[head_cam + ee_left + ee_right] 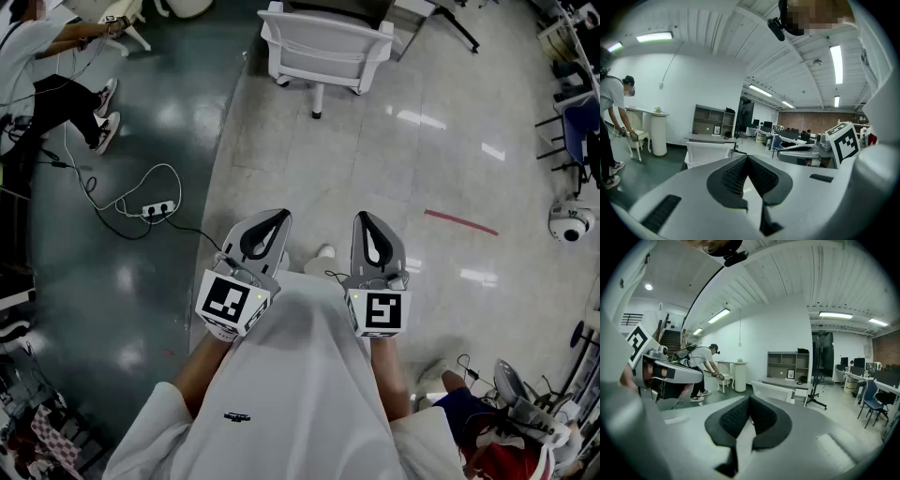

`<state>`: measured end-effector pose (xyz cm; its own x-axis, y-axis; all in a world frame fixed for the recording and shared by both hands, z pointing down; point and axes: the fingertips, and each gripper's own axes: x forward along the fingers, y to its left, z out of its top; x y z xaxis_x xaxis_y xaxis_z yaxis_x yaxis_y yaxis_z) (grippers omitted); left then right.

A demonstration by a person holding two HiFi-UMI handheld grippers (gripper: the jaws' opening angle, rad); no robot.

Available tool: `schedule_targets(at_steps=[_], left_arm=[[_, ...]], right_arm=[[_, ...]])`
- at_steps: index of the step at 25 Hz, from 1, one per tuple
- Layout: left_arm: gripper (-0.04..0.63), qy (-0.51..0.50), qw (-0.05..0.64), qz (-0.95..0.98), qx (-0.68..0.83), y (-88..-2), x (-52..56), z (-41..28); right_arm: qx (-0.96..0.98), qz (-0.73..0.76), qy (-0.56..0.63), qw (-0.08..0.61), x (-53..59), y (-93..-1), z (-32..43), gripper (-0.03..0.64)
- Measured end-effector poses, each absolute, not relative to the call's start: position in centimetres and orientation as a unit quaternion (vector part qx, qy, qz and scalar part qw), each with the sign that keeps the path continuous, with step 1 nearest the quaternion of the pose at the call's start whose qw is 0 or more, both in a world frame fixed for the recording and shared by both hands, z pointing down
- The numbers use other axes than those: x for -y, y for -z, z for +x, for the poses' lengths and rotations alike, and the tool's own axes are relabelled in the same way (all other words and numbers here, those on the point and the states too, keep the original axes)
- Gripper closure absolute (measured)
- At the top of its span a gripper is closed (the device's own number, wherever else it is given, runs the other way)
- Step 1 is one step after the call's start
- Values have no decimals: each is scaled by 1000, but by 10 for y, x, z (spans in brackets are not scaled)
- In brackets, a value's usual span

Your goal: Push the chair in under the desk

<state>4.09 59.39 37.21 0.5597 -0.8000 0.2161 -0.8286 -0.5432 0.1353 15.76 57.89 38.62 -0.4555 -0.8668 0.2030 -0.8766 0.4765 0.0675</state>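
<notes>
A white chair stands on the pale floor at the top of the head view, its back toward me, in front of a desk at the frame's top edge. The chair shows small and far ahead in the left gripper view, and the same chair appears beyond the jaws in the right gripper view, next to the desk. My left gripper and right gripper are held side by side near my waist, well short of the chair. Both are shut with nothing between the jaws.
A power strip with looping cables lies on the dark floor at left. A person works at a small white table at the upper left. A red floor stripe and a dome-shaped device lie to the right.
</notes>
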Motion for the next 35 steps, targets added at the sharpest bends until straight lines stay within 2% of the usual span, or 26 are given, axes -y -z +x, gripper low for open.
schedule_targets(at_steps=[9,20,35], left_arm=[[589,-63,119,874,468,-363,-591,-22],[589,-60,138,876,458,-377,-571,-102],[589,-55,139,881,450,-382,-480,-119]], right_arm=[[850,515,-30,106,-570,-374,99,604],[836,543,-34,67,-541,-369,46,604],[830,552,-63,45,-456,-379,35,606]])
